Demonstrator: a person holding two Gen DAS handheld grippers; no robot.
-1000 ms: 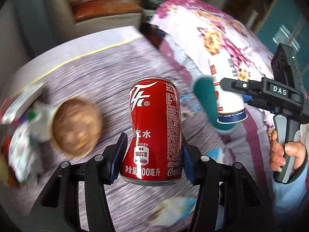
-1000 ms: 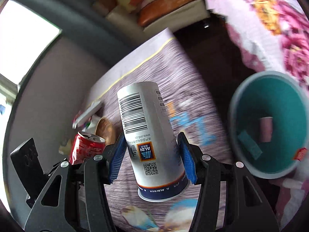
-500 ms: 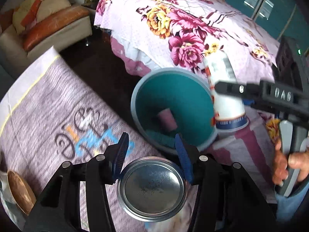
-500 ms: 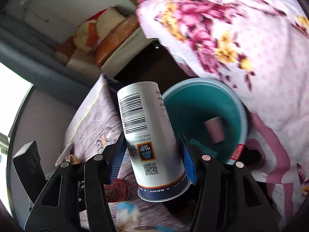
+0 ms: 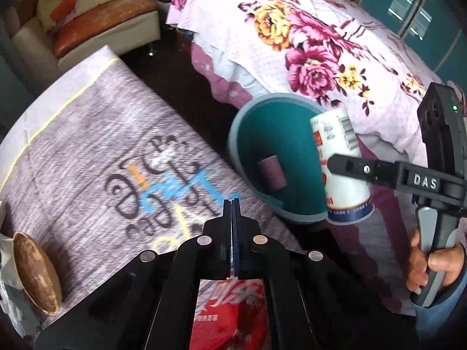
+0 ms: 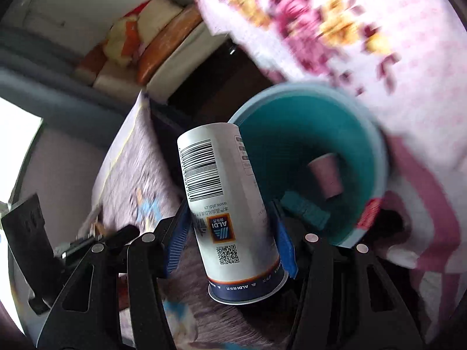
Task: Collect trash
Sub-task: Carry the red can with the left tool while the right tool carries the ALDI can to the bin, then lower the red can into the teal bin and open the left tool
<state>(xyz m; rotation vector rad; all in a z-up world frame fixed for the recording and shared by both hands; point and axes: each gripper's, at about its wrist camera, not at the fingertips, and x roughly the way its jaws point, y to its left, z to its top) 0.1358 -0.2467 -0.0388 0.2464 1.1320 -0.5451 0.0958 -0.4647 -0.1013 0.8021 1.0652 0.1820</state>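
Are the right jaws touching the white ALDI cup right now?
Touching. The right wrist view shows the right gripper with both blue pads pressed against the sides of the white ALDI cup, holding it near the teal bin.

My right fingers clamp a white upside-down Aldi cup (image 6: pixel 230 213) beside the teal bin (image 6: pixel 376 145), where a pink cup (image 6: pixel 325 175) lies; a red can (image 5: pixel 230 318) shows below my left.
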